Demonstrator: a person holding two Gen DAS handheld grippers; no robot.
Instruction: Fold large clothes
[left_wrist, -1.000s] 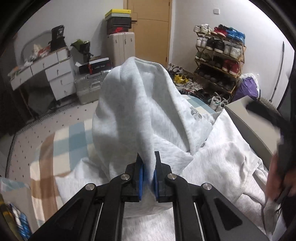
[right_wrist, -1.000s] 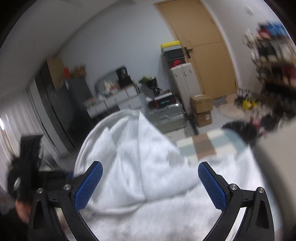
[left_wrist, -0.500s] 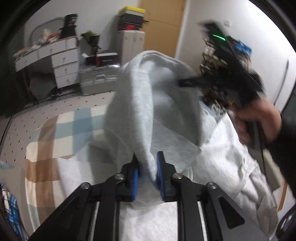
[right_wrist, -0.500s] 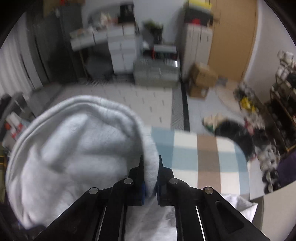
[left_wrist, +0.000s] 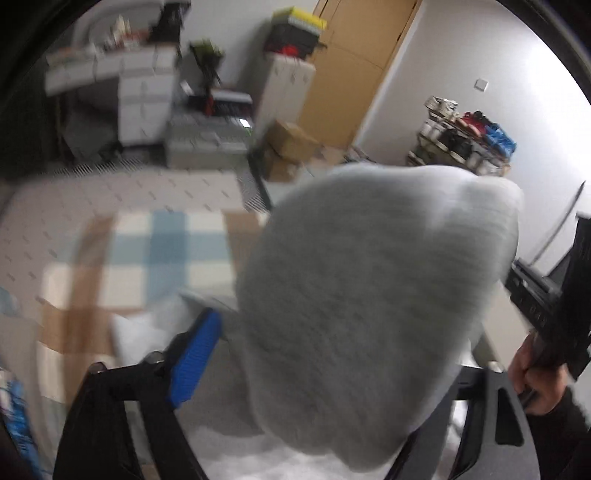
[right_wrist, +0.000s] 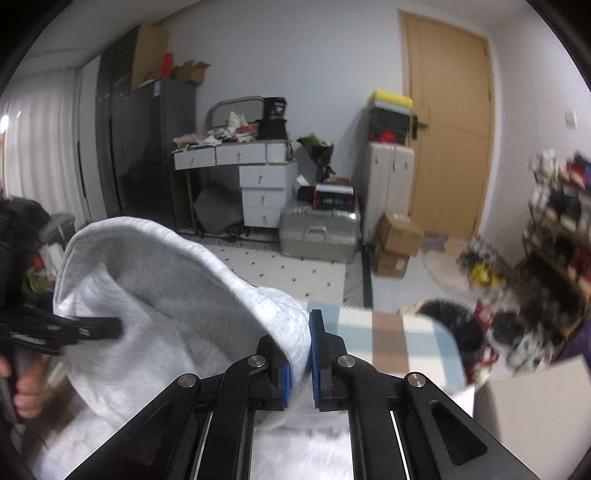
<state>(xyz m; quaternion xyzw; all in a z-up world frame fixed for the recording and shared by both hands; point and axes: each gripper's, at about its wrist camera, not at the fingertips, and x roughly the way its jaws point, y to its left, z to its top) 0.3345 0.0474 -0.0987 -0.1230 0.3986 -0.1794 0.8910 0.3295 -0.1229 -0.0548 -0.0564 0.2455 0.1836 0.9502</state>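
The room is enclosed by pale walls (right_wrist: 314, 66). A wooden door (right_wrist: 448, 122) is set in the far wall. A white drawer desk (right_wrist: 255, 177) is placed beside a dark wardrobe (right_wrist: 147, 147). A silver suitcase (right_wrist: 319, 232) and cardboard boxes (right_wrist: 397, 240) are placed on the floor. A shoe rack (left_wrist: 465, 140) is positioned along the right-hand wall.

Right gripper (right_wrist: 299, 354): jaws, wide apart a second ago, are now clamped on the rim of the grey hoodie's (right_wrist: 177, 295) hood. Left gripper (left_wrist: 332, 354): jaws, formerly pinched on the fabric, have just been opening; the blue pad (left_wrist: 195, 358) is now seen clear of the cloth, which bulges between the fingers. Left view is now blurred and rolled.
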